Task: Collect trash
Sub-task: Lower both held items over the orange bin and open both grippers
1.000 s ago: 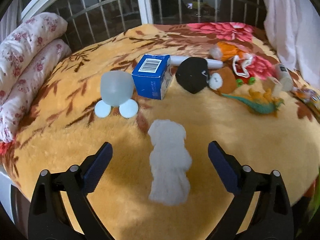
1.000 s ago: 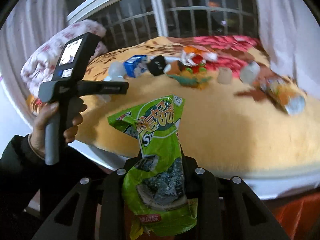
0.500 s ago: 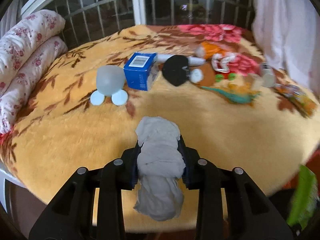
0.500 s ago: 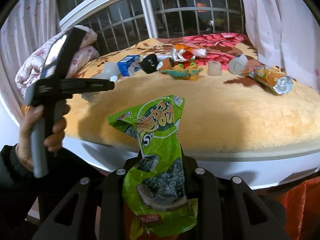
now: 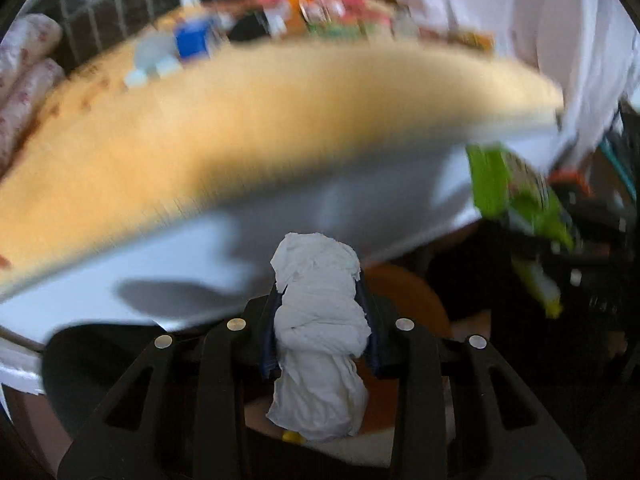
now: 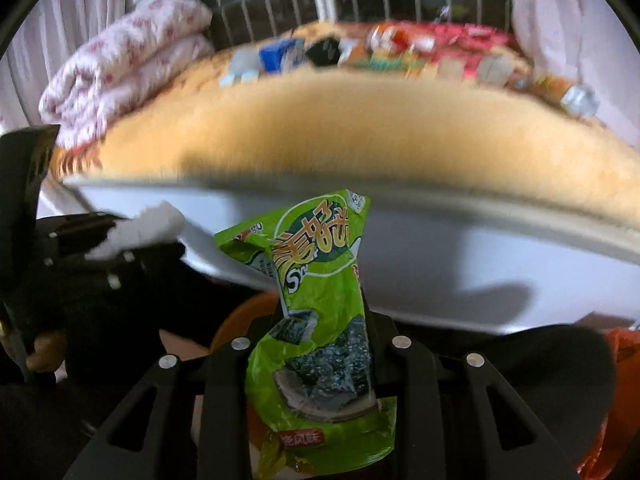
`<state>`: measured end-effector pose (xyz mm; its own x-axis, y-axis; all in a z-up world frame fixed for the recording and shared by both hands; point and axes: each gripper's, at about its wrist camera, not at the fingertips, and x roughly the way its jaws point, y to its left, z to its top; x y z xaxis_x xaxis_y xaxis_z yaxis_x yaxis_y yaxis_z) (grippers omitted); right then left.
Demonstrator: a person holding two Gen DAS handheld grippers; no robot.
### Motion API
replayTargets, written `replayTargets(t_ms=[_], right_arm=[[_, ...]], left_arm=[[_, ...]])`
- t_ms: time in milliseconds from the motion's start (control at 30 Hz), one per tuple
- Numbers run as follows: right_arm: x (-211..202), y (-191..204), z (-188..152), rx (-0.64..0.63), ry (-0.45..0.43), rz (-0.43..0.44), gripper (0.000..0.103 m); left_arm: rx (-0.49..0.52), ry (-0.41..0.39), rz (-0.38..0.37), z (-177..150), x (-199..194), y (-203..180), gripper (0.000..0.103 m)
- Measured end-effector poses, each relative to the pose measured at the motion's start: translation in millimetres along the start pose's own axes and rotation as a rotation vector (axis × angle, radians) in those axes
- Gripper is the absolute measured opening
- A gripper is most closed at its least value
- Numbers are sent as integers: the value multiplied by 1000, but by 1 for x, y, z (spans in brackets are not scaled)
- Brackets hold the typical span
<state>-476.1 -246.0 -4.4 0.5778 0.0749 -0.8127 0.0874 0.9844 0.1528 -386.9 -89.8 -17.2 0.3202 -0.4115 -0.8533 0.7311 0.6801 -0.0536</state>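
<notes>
My left gripper (image 5: 320, 332) is shut on a crumpled white tissue (image 5: 320, 280), held off the bed in front of its white side. Just beyond the tissue sits an orange-brown round thing (image 5: 404, 292), partly hidden. My right gripper (image 6: 324, 336) is shut on a green seaweed snack bag (image 6: 316, 280), which stands up between the fingers. That bag shows blurred at the right of the left wrist view (image 5: 516, 196). The left gripper with the tissue (image 6: 140, 228) is at the left of the right wrist view, beside the bag.
The bed's yellow blanket (image 6: 360, 128) and white side panel (image 6: 460, 264) fill the middle of both views. A blue carton (image 6: 278, 54), toys and wrappers lie at the blanket's far side, a rolled floral quilt (image 6: 120, 60) at left. Orange plastic (image 6: 616, 400) shows at lower right.
The left gripper closed on the tissue, lifted it off the blanket and drew back and down past the bed's edge. The right gripper sank lower with the snack bag.
</notes>
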Motion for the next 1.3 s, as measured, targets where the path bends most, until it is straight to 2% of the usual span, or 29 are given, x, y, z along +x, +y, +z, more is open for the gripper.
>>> replayTargets(t_ms=[100,233,367,400,467,500,533,567,700,867,1000,1067,1167,1300], right_arm=[[26,2,-9,-3,81,27,30],[57,-8,-20,45,184,50,30],[76,-15,-27,80,253,70,30],[80,-15,-28,81,266,72,32],[88,-15,-29,77,295,66,41],[92,-14,-30,70,312,58,61],[95,-13,-31,65,318,49,71],[96,-13,-32,56,314,36,71],[94,-19,-33,71,316,28,71],[75,-30,-24,98,272,16,69],[31,-41,6,103,140,25,68],[11,-45,29,86,68,21,68],[-12,-50,76,39,-39,-18,68],[-6,-63,138,-22,-123,-50,68]], left_arm=[[18,89,-3,-15,32,-4,32],[-31,206,-42,-20,68,3,32],[-40,267,-47,-24,89,5,32],[-41,279,-47,-24,92,5,32],[-43,311,-39,-26,101,5,35],[-46,330,-32,-27,106,5,51],[-58,363,-30,-29,112,7,76],[-75,378,-32,-30,115,10,81],[-115,396,-62,-34,115,18,82],[-91,338,-53,-26,92,15,82],[-66,224,-29,-13,58,21,82],[-37,114,14,1,31,22,82],[-13,0,63,20,2,23,82],[-42,-118,66,48,-24,29,82]])
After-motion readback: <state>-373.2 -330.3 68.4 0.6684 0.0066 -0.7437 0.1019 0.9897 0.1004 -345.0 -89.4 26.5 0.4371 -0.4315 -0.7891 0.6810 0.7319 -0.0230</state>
